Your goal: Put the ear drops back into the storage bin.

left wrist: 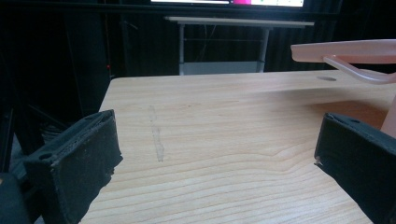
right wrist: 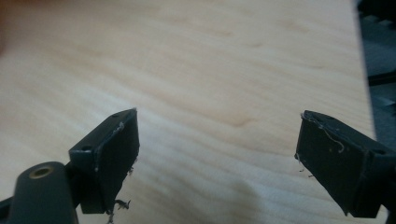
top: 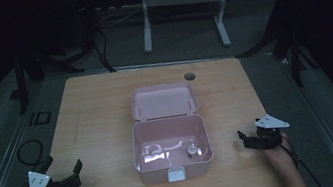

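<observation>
An open pink box (top: pixel 136 151) stands in the middle of the wooden table (top: pixel 98 119), its lid (top: pixel 163 101) laid back behind it. Inside lie a small white bottle (top: pixel 192 150) and some pale, clear items that I cannot make out. A white latch (top: pixel 177 174) hangs at the box's front. My left gripper (top: pixel 63 164) rests open at the near left corner, with nothing between its jaws. In the left gripper view the lid's edge (left wrist: pixel 345 49) shows at the upper right. My right gripper (top: pixel 242 139) hovers open just right of the box, over bare wood (right wrist: pixel 215 70).
A round cable hole (top: pixel 189 76) sits near the table's far edge. Beyond the table stands a white desk frame (top: pixel 182 15) on the dark floor. Cables (top: pixel 27 151) loop on the floor at the left. The table's right edge (right wrist: pixel 362 70) lies close to the right gripper.
</observation>
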A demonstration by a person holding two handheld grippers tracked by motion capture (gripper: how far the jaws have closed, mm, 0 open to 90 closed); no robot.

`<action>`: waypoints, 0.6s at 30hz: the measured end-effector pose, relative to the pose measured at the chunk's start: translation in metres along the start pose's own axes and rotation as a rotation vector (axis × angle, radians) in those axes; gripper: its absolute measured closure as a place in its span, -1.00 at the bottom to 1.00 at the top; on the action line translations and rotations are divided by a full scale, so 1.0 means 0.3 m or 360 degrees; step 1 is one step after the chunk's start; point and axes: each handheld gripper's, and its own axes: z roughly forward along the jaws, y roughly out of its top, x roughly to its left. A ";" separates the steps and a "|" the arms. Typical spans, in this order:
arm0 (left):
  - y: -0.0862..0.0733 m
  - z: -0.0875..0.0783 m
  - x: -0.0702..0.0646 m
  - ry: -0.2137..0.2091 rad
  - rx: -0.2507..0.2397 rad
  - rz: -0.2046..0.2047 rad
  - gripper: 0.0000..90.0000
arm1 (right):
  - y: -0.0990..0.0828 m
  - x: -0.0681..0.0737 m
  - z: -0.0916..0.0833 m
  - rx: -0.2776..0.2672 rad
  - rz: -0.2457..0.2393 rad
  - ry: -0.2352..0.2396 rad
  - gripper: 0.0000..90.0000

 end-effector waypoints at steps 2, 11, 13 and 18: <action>0.000 0.000 0.000 -0.0001 0.0001 0.0001 -0.99 | -0.008 0.004 0.002 -0.0039 0.0030 -0.0052 -0.71; 0.000 0.000 0.000 -0.0003 -0.0001 0.0000 -0.99 | -0.023 0.008 -0.003 -0.0206 0.0165 -0.0200 -0.72; 0.000 0.000 0.001 -0.0004 -0.0001 0.0000 -0.99 | -0.024 0.010 -0.008 -0.0264 0.0184 -0.0256 -0.72; 0.000 0.000 0.001 -0.0006 0.0000 -0.0001 -0.99 | -0.024 0.012 -0.016 -0.0354 0.0192 -0.0306 -0.73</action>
